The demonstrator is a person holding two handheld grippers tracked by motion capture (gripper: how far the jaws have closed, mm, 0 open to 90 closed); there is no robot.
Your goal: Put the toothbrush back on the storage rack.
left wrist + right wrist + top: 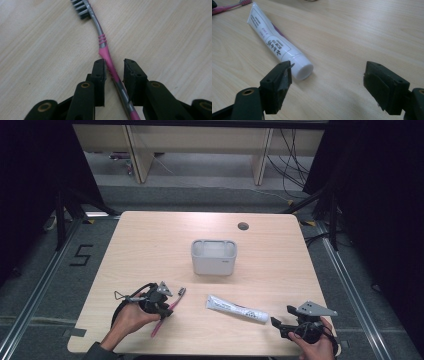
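Left gripper view looks down the left gripper [113, 72], whose jaws stand one on each side of the toothbrush [106, 53] handle; a narrow gap shows on each side of the handle, so the pads do not press it. The toothbrush lies flat on the table [170, 32], its pink handle running between the jaws and its grey neck and dark bristles pointing away toward the top of the view.

From the high view, the left gripper [162, 301] sits at the near left of the table [150, 240] in the person's left hand [127, 317], with the toothbrush [172, 304] lying slantwise under it. The right gripper [281, 322] rests at the near right, its jaws spread wide with nothing between them. Just beyond its left jaw in the right gripper view lies the toothpaste [277, 45], white cap toward the gripper. A grey bin [213, 256] stands upright mid-table, well apart from both grippers.
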